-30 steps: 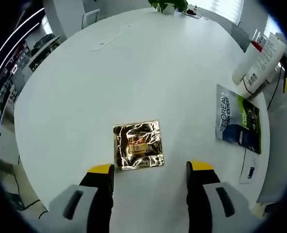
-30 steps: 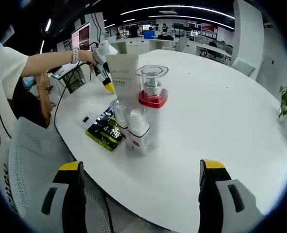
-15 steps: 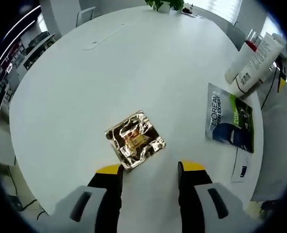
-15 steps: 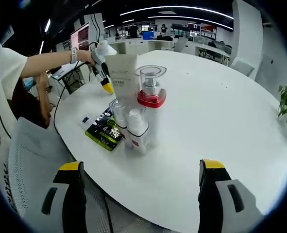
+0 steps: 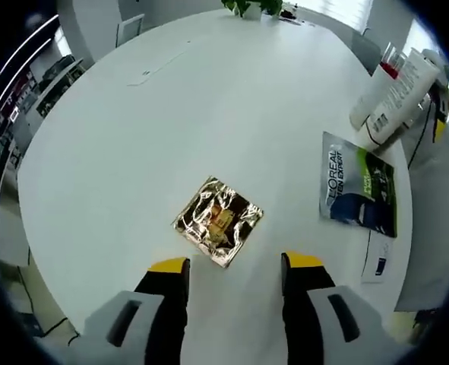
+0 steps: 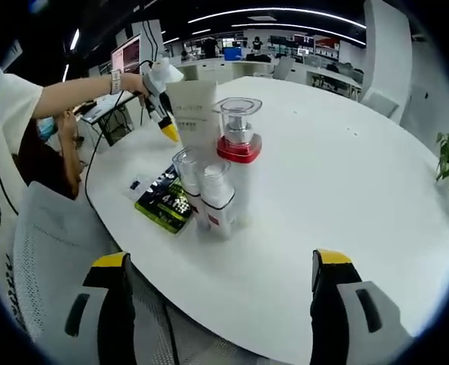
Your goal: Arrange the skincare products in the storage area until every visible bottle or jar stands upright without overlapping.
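Both hand-held grippers hang with jaws apart: left hand-held gripper (image 5: 234, 266) over a gold sachet (image 5: 218, 221) lying flat on the tabletop (image 5: 209, 114), right hand-held gripper (image 6: 219, 266) facing upright bottles (image 6: 216, 194).

The bench (image 5: 209, 106) is plain white. On it lies a crinkled gold foil sachet (image 5: 218, 221) with a reddish centre, and a L'Oréal packet (image 5: 358, 186) — grey, green and dark blue. The bottles (image 6: 207, 194) are clear-capped and white — one tall bottle (image 6: 237, 137) has a red collar. Both grippers' jaws are black, yellow-tipped.
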Demonstrator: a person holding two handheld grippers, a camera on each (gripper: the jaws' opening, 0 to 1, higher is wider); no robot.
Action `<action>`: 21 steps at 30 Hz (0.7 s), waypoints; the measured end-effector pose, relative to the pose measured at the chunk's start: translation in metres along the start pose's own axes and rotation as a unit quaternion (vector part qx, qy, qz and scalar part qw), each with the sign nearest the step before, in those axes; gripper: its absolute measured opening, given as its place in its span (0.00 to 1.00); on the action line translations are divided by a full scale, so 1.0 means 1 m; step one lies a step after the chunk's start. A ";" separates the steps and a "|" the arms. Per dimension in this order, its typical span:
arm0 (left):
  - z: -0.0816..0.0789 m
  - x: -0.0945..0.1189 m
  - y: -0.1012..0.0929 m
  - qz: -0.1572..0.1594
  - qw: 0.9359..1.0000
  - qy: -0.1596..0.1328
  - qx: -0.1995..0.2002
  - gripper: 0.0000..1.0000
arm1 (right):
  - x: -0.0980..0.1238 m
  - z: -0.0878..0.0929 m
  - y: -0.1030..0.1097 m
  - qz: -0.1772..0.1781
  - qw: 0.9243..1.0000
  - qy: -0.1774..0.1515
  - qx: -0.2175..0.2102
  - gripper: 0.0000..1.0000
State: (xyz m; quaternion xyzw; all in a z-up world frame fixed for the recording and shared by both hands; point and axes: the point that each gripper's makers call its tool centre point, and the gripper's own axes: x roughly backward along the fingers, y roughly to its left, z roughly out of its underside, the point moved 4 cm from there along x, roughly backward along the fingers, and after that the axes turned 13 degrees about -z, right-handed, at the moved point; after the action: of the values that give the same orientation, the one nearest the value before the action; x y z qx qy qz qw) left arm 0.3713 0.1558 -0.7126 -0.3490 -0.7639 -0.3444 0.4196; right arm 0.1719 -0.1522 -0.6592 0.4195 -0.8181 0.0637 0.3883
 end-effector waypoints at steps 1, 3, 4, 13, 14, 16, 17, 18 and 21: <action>-0.002 -0.005 0.007 -0.002 1.000 -0.002 -0.004 0.53 | 0.000 0.000 0.000 0.000 1.000 -0.001 0.000 0.98; -0.004 -0.008 0.010 -0.004 1.000 -0.004 -0.012 0.58 | -0.001 -0.001 0.001 0.000 1.000 -0.004 -0.001 0.98; -0.007 -0.012 0.014 -0.005 0.999 -0.009 -0.031 0.59 | -0.001 -0.001 0.001 -0.001 1.000 -0.003 -0.002 0.98; -0.018 -0.029 0.033 -0.024 0.997 -0.018 -0.069 0.56 | -0.002 0.002 -0.002 0.000 1.000 0.001 -0.008 0.98; -0.019 -0.031 0.035 -0.024 0.997 -0.015 -0.070 0.56 | -0.002 0.003 -0.002 0.000 1.000 0.001 -0.009 0.98; -0.020 -0.036 0.037 -0.019 0.997 -0.012 -0.076 0.57 | -0.002 0.003 -0.003 0.001 1.000 0.000 -0.012 0.98; -0.019 -0.037 0.038 -0.019 0.997 -0.009 -0.079 0.57 | -0.002 0.004 -0.003 0.001 1.000 0.000 -0.013 0.98; -0.019 -0.039 0.040 -0.020 0.996 -0.006 -0.087 0.57 | -0.003 0.004 -0.003 0.001 1.000 0.001 -0.014 0.98; -0.018 -0.042 0.041 -0.021 0.995 -0.003 -0.094 0.57 | -0.004 0.005 -0.004 0.001 1.000 0.002 -0.016 0.98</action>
State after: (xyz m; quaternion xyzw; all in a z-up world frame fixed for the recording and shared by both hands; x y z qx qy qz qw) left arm 0.4287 0.1521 -0.7325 -0.3722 -0.7365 -0.4220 0.3754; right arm 0.1730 -0.1547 -0.6664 0.4123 -0.8188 0.0521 0.3959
